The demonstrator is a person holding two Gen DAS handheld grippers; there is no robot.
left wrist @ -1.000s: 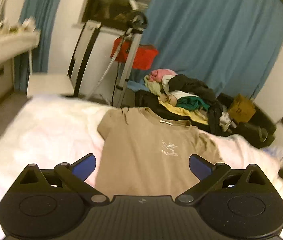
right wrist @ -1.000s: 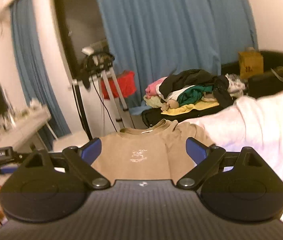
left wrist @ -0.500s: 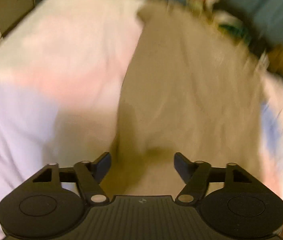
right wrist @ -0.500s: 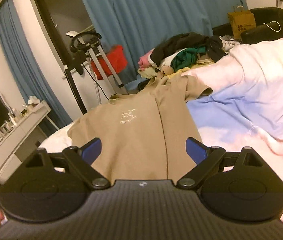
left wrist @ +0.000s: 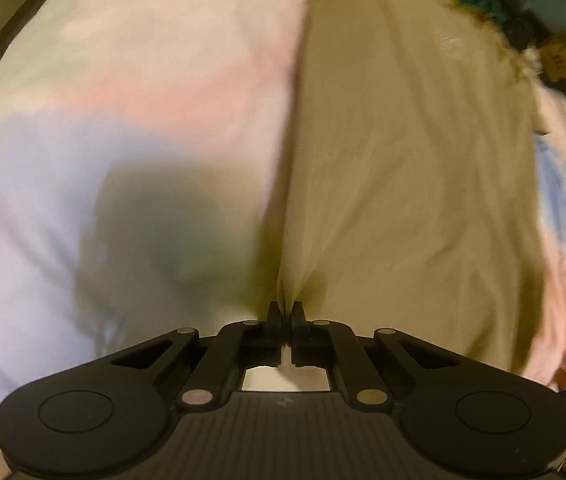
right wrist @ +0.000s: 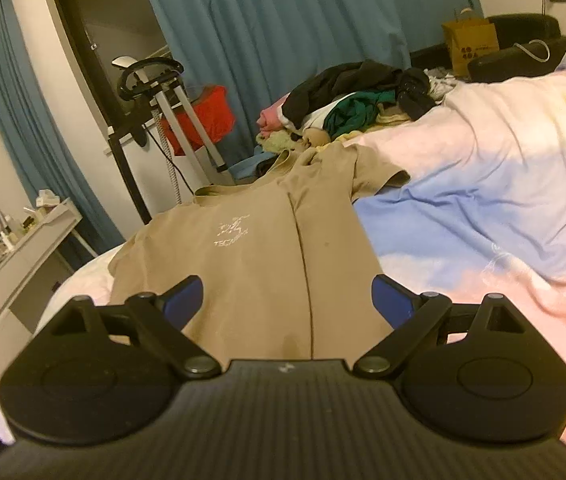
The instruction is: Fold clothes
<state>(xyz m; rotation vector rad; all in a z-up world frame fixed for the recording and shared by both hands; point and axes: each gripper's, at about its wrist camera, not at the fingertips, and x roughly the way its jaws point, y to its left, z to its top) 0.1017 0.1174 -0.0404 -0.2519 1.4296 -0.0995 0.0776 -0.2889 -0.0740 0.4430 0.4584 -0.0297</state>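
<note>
A tan T-shirt (left wrist: 403, 160) with a small white chest logo lies spread on the bed, collar at the far end. My left gripper (left wrist: 285, 312) is shut on the shirt's near hem at its left corner; the cloth bunches between the jaws. In the right wrist view the same T-shirt (right wrist: 251, 264) lies flat with a long crease down its middle. My right gripper (right wrist: 289, 300) is open and empty, just above the shirt's near hem, its blue fingertips (right wrist: 387, 300) either side of the crease.
The bed has a pink, white and blue duvet (right wrist: 503, 184). A pile of mixed clothes (right wrist: 355, 100) sits past the collar. A metal stand (right wrist: 179, 120), a red box, a white dresser (right wrist: 23, 256) and blue curtains lie beyond the bed.
My left gripper dropped from a high view down to the shirt's near hem and closed on it. My right gripper lowered toward the hem and stayed open.
</note>
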